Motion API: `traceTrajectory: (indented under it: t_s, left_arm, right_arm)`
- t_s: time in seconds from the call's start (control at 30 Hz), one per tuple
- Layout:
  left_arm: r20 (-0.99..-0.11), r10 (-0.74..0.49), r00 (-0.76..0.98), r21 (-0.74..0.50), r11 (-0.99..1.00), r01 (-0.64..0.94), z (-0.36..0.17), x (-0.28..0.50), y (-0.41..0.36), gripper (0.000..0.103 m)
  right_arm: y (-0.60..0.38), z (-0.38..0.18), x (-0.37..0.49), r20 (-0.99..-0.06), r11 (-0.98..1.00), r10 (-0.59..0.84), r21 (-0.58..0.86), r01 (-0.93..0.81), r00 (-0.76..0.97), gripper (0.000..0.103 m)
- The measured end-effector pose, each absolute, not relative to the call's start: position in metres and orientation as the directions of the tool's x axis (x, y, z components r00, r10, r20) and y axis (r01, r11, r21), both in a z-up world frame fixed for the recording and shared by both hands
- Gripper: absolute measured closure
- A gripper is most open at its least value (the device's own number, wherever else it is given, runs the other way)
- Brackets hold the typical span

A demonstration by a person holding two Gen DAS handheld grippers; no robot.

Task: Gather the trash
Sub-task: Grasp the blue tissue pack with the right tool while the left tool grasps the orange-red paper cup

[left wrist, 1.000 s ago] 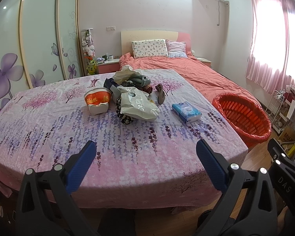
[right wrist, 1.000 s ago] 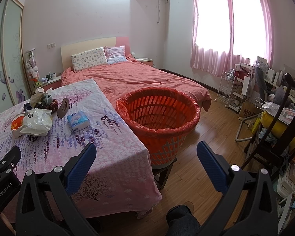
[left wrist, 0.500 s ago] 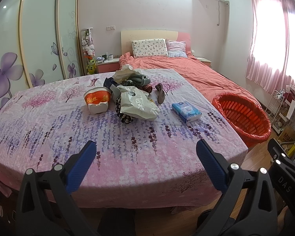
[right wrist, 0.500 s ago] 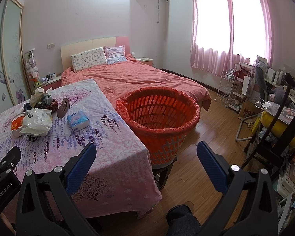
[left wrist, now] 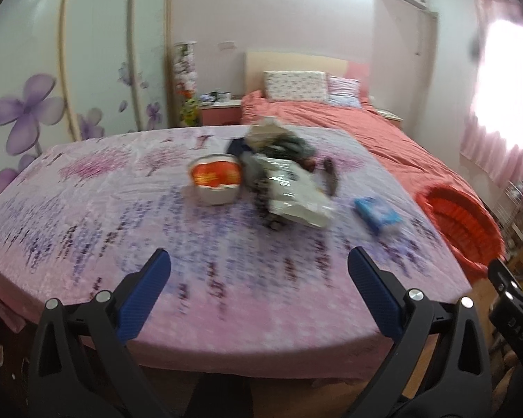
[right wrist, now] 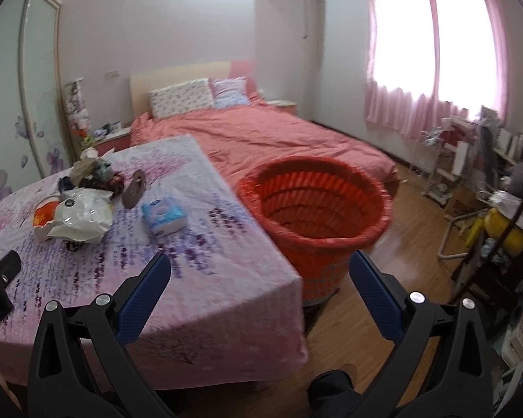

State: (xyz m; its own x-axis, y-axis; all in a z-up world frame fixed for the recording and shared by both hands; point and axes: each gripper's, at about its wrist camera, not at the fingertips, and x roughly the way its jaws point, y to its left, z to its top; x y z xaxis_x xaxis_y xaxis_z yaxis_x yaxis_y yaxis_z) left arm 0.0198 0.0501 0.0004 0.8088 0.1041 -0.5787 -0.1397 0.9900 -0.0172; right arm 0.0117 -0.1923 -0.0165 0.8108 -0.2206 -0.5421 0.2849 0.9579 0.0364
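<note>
White plastic bag (left wrist: 296, 196) well beyond open left hand-held gripper (left wrist: 258, 271), untouched

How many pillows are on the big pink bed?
2. A white flowery pillow leans on the headboard, and a smaller pale pillow sits right beside it, nearer the window. More could be hidden behind them.

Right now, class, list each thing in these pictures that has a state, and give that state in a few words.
Left tongs: open, empty.
Right tongs: open, empty.
Basket: upright, lined, nothing seen inside.
Noodle bowl: upright on the cloth.
White plastic bag: crumpled, lying flat.
Tissue pack: lying flat, apart from the pile.
</note>
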Motion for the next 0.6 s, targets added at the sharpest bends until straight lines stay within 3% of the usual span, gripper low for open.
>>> traceTrajectory:
  t_s: [0.3, 0.6]
  left_arm:
    - [-0.607, 0.209, 0.767, -0.007, 0.963, -0.268, -0.001, 0.077, 0.114, 0.004]
    - [-0.677, 0.152, 0.720, -0.032, 0.971, -0.235, -0.022, 0.150, 0.133, 0.004]
  right_arm:
    - [-0.175, -0.021, 0.074, -0.585, 0.987, -0.053, 0.093, 0.131, 0.810, 0.002]
    - [-0.160, -0.048, 0.149, -0.686, 0.996, 0.047, 0.092, 0.022, 0.726, 0.011]
